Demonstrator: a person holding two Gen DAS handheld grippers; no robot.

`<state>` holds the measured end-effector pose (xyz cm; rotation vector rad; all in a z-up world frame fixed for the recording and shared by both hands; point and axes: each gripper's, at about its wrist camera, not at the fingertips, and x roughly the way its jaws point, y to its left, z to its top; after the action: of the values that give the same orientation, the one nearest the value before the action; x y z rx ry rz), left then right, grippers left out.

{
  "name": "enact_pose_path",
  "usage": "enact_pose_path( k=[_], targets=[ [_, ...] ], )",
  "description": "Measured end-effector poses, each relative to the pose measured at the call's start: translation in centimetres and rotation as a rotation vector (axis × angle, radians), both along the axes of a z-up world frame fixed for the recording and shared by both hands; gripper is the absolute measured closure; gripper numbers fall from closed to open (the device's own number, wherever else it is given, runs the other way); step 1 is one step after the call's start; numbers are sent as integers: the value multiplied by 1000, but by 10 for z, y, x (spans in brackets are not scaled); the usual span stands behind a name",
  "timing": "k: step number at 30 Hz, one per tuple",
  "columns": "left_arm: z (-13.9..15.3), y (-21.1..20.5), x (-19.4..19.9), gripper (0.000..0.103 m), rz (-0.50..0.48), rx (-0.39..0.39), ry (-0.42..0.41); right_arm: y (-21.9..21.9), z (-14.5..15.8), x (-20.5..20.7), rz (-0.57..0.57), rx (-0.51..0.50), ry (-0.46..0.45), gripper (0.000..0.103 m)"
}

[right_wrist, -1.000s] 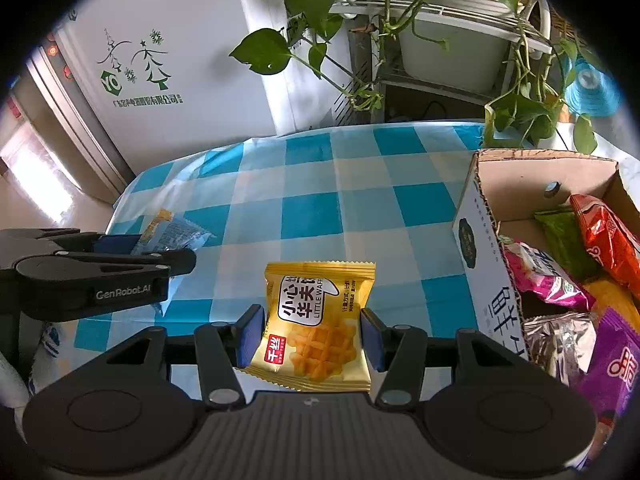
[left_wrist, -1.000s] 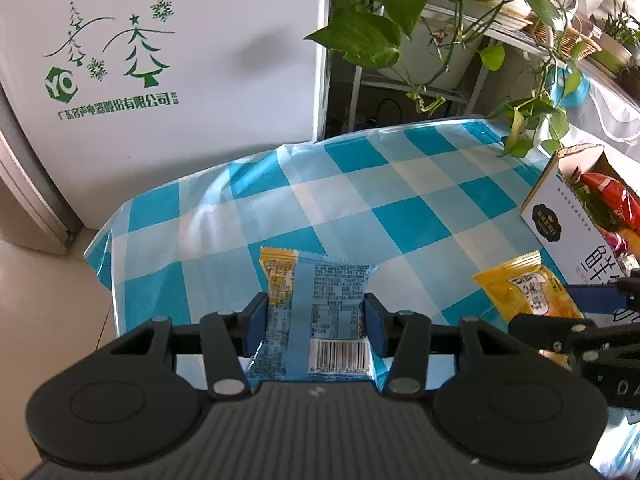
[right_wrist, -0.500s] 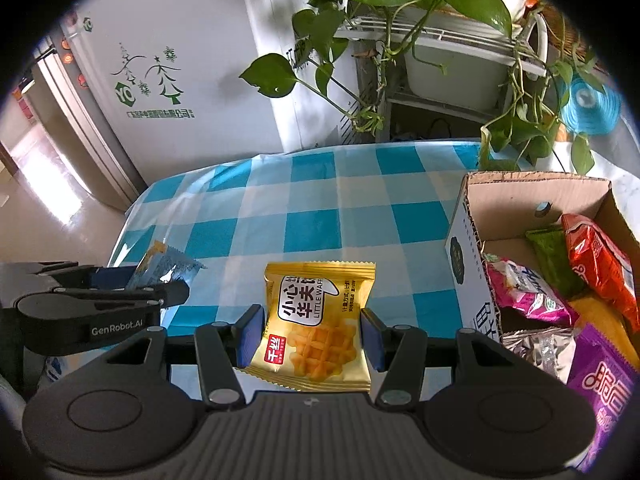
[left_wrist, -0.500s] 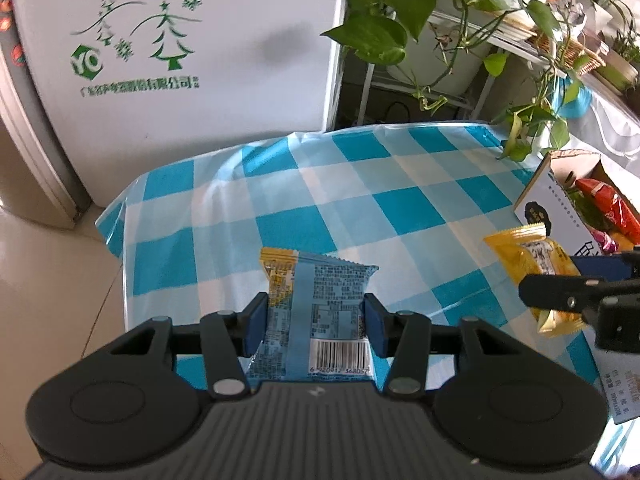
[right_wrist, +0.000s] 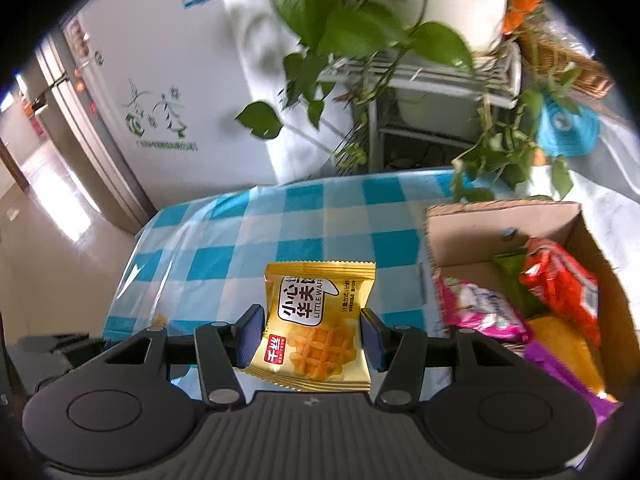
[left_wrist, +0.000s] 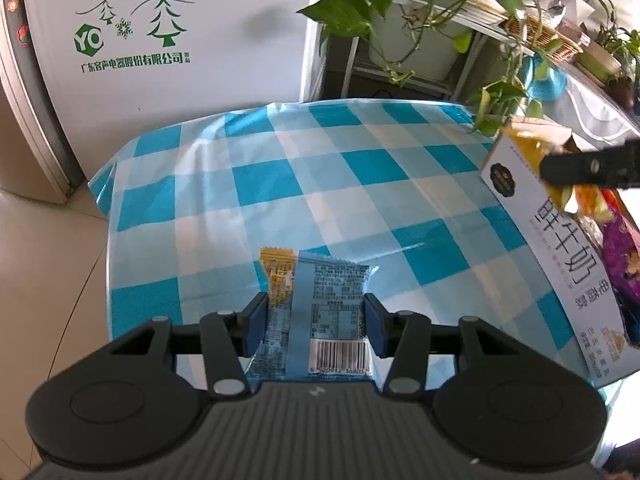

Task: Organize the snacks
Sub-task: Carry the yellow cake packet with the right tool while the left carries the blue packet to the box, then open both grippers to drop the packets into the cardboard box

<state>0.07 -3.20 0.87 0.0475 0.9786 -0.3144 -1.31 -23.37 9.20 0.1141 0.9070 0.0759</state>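
My left gripper [left_wrist: 316,326] is shut on a light-blue snack packet [left_wrist: 320,316] with a yellow end and a barcode, held above the checked tablecloth [left_wrist: 280,184]. My right gripper [right_wrist: 312,338] is shut on a yellow waffle packet [right_wrist: 318,320], lifted over the table just left of the open cardboard box [right_wrist: 500,220]. In the left wrist view the right gripper's finger [left_wrist: 588,166] and its yellow packet [left_wrist: 528,148] hang over the near corner of the box [left_wrist: 560,248]. The box holds several snack bags, among them a red bag [right_wrist: 560,280] and a pink bag [right_wrist: 480,308].
A white fridge [left_wrist: 160,40] with green tree print stands behind the table's far left. A plant stand with trailing green leaves [right_wrist: 360,32] rises behind the table. Tiled floor [left_wrist: 48,280] lies past the table's left edge.
The right gripper has risen and moved toward the box with the waffle packet. The left gripper has shifted sideways toward the box, bringing the box closer in its view. Both grips are unchanged.
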Motion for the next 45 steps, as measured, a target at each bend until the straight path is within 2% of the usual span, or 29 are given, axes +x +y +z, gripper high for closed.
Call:
enact_pose_path(
  k=[9, 27, 36, 45],
  targets=[
    [18, -31, -21, 54, -48, -54, -13, -40, 21, -21, -56, -2, -46, 45],
    [66, -145, -55, 54, -213, -196, -55, -134, 39, -69, -232, 8, -85, 45],
    [74, -199, -73, 54, -303, -221, -57, -158, 41, -80, -278, 18, -86, 45],
    [68, -236, -77, 54, -341, -234, -45, -176, 37, -77, -311, 67, -77, 44]
  ],
)
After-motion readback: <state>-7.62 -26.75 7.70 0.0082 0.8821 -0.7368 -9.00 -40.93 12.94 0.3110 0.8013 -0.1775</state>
